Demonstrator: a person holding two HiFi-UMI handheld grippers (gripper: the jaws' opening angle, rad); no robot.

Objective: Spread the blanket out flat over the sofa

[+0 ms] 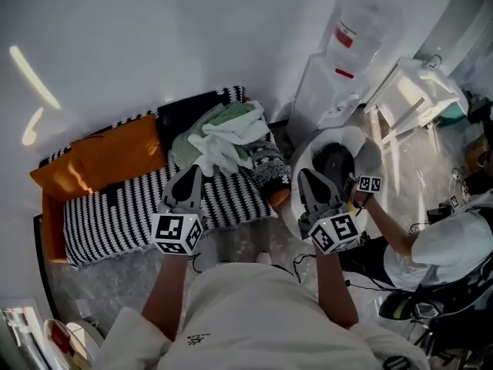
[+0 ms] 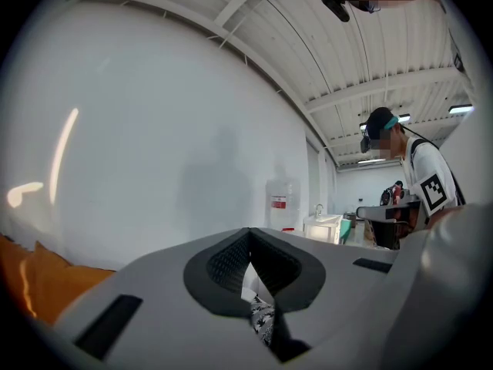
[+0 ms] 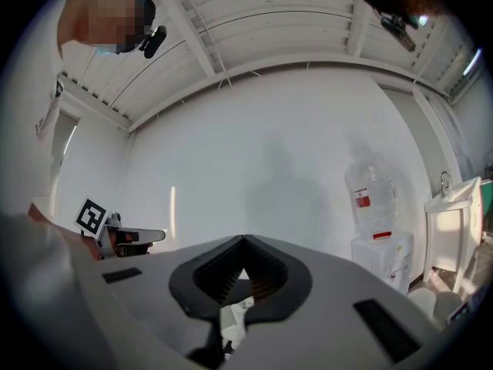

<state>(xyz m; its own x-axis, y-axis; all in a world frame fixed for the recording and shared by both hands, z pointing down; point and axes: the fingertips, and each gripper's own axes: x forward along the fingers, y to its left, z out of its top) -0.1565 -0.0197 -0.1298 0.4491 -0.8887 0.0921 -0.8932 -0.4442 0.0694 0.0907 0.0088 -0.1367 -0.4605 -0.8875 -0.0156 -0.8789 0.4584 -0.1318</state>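
In the head view the crumpled green-and-white fabric blanket point(image 1: 222, 139) is seen on the striped black-and-white sofa point(image 1: 115, 210), at one o'clock from the nearer left gripper point(image 1: 192, 173) and ten o'clock from the right gripper point(image 1: 305, 177); in the left, then the right gripper view, jaws are shown clenched, empty.

On the sofa point(image 1: 123, 206), blanket point(image 1: 223, 139) in a heap at right end; water dispenser point(image 1: 331, 83) further right.

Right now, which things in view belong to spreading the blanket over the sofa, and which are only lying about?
For the job:
- blanket, crumpled
- sofa
- left gripper and right gripper, both shut

Lying about:
- orange cushions
- water dispenser
- second person
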